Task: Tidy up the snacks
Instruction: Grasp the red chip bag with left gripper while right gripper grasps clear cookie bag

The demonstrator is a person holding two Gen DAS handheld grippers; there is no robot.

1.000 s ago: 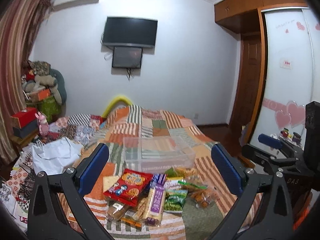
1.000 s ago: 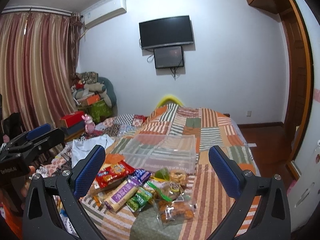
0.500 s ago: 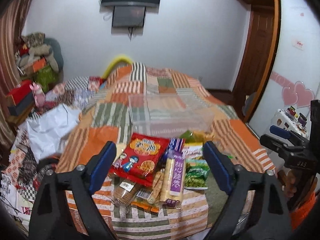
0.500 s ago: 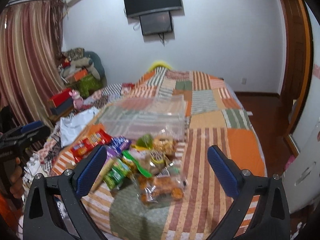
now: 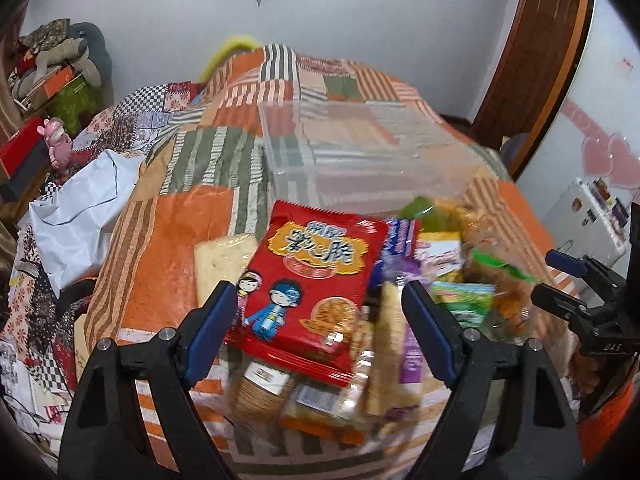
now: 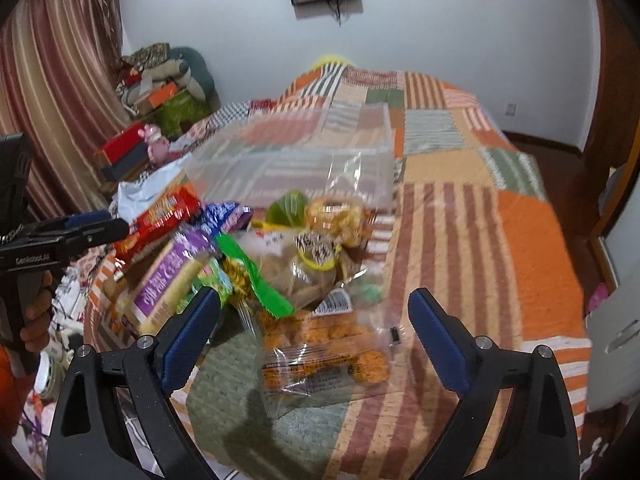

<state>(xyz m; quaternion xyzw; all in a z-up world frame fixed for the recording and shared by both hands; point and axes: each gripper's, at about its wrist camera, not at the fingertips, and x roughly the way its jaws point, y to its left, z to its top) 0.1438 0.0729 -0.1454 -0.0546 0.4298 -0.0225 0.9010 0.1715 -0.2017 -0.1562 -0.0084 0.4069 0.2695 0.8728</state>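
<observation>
A pile of snack packets lies on the patchwork bed near its foot. A red snack bag (image 5: 316,280) lies on top at the left, and my open left gripper (image 5: 320,320) hovers just above it, fingers either side. A purple-labelled biscuit pack (image 6: 168,280) lies beside it. A clear bag of orange snacks (image 6: 320,348) lies at the pile's near right, and my open right gripper (image 6: 314,328) hovers over it. A clear plastic bin (image 5: 360,152) stands empty behind the pile; it also shows in the right wrist view (image 6: 296,168).
The patchwork quilt (image 6: 480,240) stretches right of the pile. A white plastic bag (image 5: 80,208) lies at the bed's left edge. Boxes and stuffed items are stacked at the far left by the curtain (image 6: 52,80). A wooden door (image 5: 532,52) and a white cabinet (image 5: 584,216) stand at the right.
Both grippers have moved forward and down toward the snack pile, which now fills the views. Both stay open.
</observation>
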